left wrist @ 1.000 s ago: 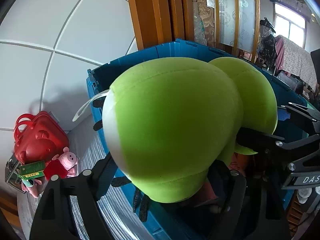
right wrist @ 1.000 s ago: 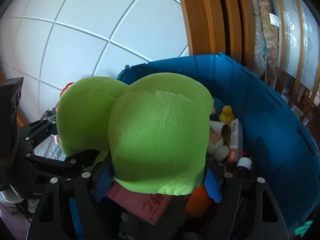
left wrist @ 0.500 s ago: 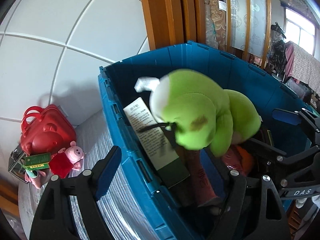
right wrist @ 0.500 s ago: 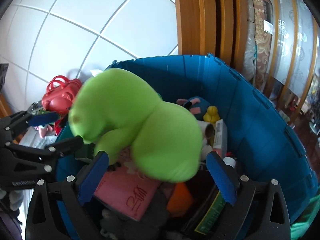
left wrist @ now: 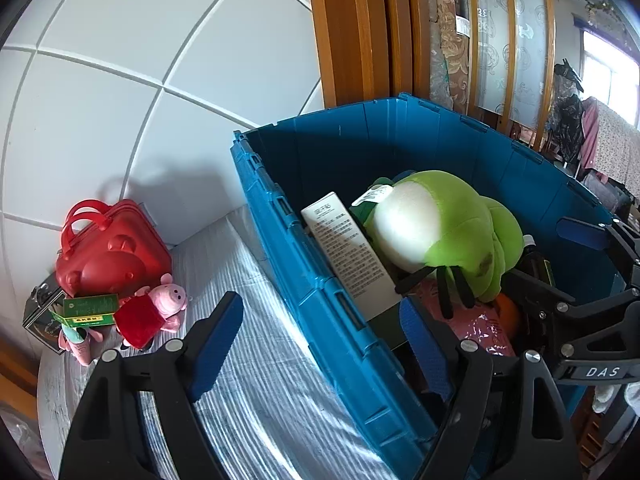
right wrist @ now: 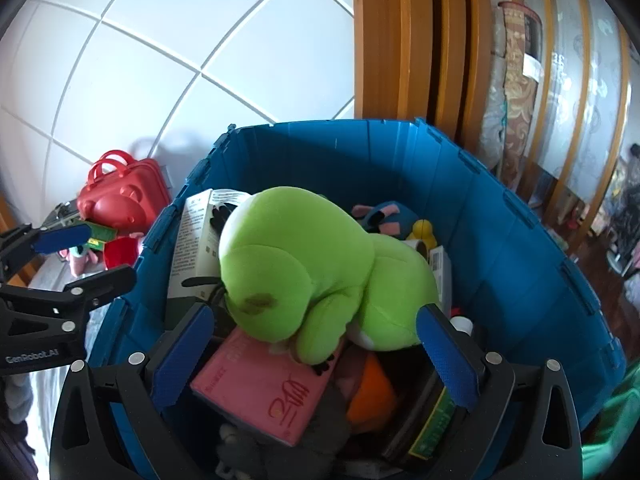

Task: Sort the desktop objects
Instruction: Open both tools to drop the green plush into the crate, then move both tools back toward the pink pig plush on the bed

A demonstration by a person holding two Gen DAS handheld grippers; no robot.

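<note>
A green plush frog (left wrist: 452, 236) lies loose in the blue bin (left wrist: 320, 292), on top of a pink book (right wrist: 264, 384) and other items. My right gripper (right wrist: 314, 320) hovers over the bin's near side. Its jaws are opening wide, and the frog (right wrist: 312, 280) lies beyond and below the blue pads without touching them. My left gripper (left wrist: 320, 320) is open and empty, straddling the bin's left wall from above. Each gripper shows at the edge of the other's view: the right gripper (left wrist: 560, 260) and the left gripper (right wrist: 60, 256).
On the striped cloth left of the bin stand a red bear-shaped case (left wrist: 104, 252), a pink pig plush (left wrist: 160, 308) and a green box (left wrist: 90, 312). Inside the bin are a white box (left wrist: 348, 252), a yellow duck (right wrist: 424, 232) and several other items. A tiled wall and a wooden frame rise behind.
The frog, held up close between both grippers a second ago, has dropped into the bin. Both grippers have let go; the right jaws spread wider and the left gripper drew back over the bin wall.
</note>
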